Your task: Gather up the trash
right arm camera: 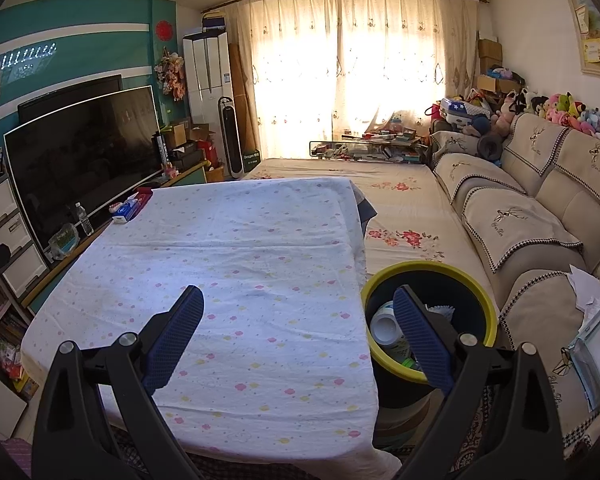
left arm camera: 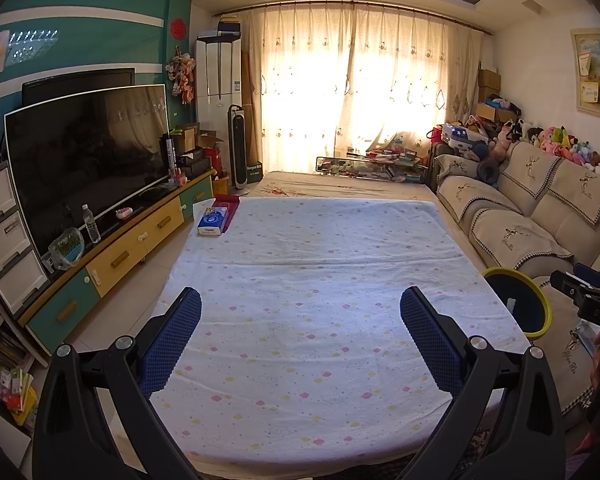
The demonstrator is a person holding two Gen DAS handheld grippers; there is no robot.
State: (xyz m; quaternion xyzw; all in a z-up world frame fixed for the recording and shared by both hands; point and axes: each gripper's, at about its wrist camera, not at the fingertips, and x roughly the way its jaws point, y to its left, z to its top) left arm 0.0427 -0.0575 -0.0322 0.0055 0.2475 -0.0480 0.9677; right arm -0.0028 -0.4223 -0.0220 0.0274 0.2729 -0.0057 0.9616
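Left gripper (left arm camera: 300,344) spread and empty over the table (left arm camera: 300,280), right gripper (right arm camera: 298,336) spread above its right edge, yellow-rimmed bin (right arm camera: 430,272) holding trash beside it, tissue pack (left arm camera: 213,222) at far-left corner

A tissue pack (left arm camera: 211,221) lies on the flowered tablecloth (left arm camera: 300,300) near the television (left arm camera: 88,152), sofa (left arm camera: 540,216) opposite.

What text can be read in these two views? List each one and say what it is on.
"DAS": on the black right-hand tongs body.
"Vinda": seemingly, on the blue tissue pack, small.
Green box by the tower fan: white lettering, blurred.
Sofa covers: embroidered script, unreadable.
Tall white air conditioner sticker: too small.
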